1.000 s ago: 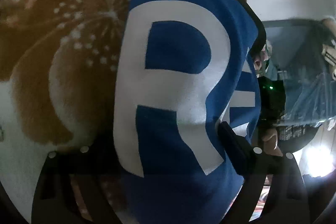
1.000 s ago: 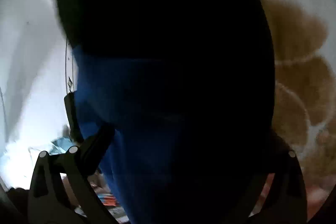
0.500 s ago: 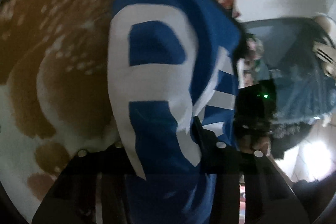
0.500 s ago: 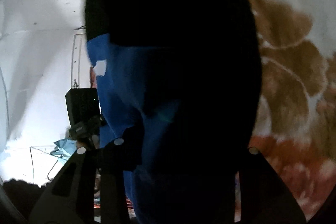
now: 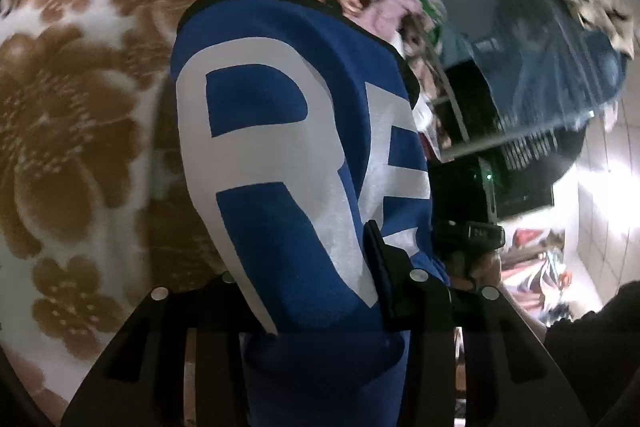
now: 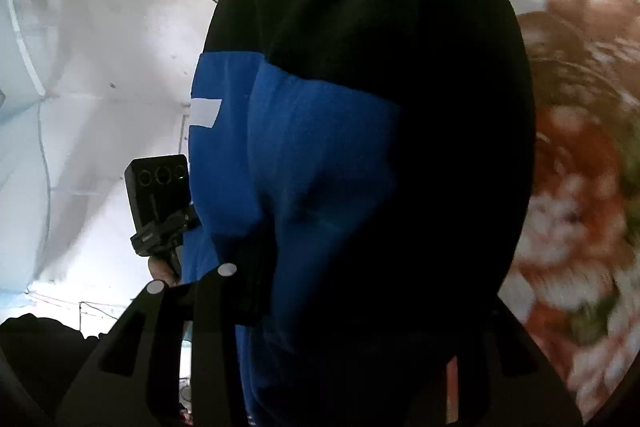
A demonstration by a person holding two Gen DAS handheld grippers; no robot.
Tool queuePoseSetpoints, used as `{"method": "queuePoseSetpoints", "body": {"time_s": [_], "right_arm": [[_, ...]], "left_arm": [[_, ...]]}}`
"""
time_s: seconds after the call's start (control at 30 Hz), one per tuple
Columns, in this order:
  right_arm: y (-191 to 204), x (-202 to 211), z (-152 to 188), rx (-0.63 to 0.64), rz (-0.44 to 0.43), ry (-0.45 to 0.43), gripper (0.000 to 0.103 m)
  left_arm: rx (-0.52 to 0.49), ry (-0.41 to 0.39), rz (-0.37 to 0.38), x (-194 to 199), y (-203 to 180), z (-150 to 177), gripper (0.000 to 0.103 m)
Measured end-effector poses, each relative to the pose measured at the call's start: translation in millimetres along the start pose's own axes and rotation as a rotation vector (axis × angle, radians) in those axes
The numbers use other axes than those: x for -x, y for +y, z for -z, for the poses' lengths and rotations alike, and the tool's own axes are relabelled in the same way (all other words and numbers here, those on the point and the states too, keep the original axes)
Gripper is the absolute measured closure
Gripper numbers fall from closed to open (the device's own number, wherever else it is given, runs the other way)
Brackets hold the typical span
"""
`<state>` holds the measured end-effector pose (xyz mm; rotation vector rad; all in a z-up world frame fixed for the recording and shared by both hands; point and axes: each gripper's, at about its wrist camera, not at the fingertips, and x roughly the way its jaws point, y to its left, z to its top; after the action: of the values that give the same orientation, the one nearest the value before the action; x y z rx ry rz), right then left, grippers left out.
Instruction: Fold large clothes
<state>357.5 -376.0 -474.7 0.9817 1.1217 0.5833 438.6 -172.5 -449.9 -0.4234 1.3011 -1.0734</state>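
Left gripper is seen clamped on a blue garment; its two black fingers are drawn close together, with the cloth pinched between them and draped up and over the front of the lens. Right gripper is likewise closed on the same garment, although only the left finger is plainly shown, the other being hidden under dark cloth. The garment is thus held aloft between both tools, clear of the surface behind it.

Largest in both views is the floral blanket, patterned in brown, orange and white, by which the background is filled on the left of the left wrist view and on the right of the right wrist view. Next in extent is the garment itself: a blue panel is bordered by a black section, and large white block lettering, including an "R", is printed across the blue. A white wall is visible behind the cloth in the right wrist view.

Smaller items follow. A dark shelf unit with blue hanging cloth is shown at upper right of the left wrist view. Each gripper's black camera body is caught by the other's lens.
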Motion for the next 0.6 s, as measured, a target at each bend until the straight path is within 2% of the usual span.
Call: {"method": "queuePoseSetpoints", "body": {"time_s": [0.17,0.33,0.43,0.6], "right_arm": [[0,60,32,-0.006,0.011,-0.084,0.064],[0,140,51,-0.024,0.038,-0.202,0.064],[-5,202,61,-0.038,0.068,-0.298,0.064],[-13,304,96,-0.07,0.175,-0.489,0.064]], "left_arm": [[-0.082,0.043,0.027,-28,-58,6,0.064],[-0.22,0.084,0.065,-78,-142,0,0.066],[-0.291,0.131,0.139,-118,-191,-13,0.066],[-0.418,0.225,0.253,-197,-269,-30,0.066]]}}
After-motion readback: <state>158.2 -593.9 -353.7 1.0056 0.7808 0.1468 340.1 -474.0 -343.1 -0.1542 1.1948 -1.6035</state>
